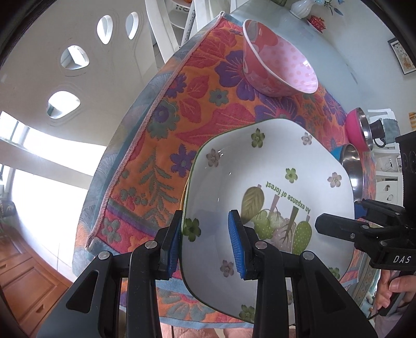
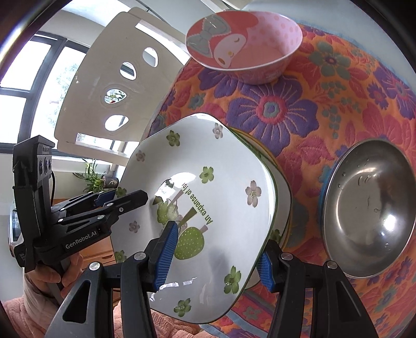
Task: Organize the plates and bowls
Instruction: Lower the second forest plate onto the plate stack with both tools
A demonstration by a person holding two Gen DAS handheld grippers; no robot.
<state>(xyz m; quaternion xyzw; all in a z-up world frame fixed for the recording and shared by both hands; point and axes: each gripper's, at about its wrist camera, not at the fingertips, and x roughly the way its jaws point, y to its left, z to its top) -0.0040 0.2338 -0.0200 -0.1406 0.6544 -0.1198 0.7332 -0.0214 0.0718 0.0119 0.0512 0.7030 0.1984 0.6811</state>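
A white square plate with green flowers [image 1: 260, 182] [image 2: 208, 187] is held tilted above the floral cloth, over other plates whose rims show beneath it [image 2: 280, 187]. My left gripper [image 1: 205, 247] straddles the plate's left rim, one blue pad [image 1: 235, 244] inside, one outside. My right gripper [image 2: 215, 257] straddles its right rim likewise; it also shows in the left wrist view [image 1: 343, 215]. A pink cartoon bowl [image 1: 280, 59] [image 2: 244, 44] stands farther back. A steel bowl [image 2: 369, 208] [image 1: 351, 163] sits at the right.
The floral cloth [image 1: 169, 130] [image 2: 325, 104] covers a white round table. A pink-and-steel bowl [image 1: 358, 130], a white vase [image 1: 301, 7] and a small red item [image 1: 317, 22] stand behind. A white chair [image 2: 104, 85] stands off the table's left side.
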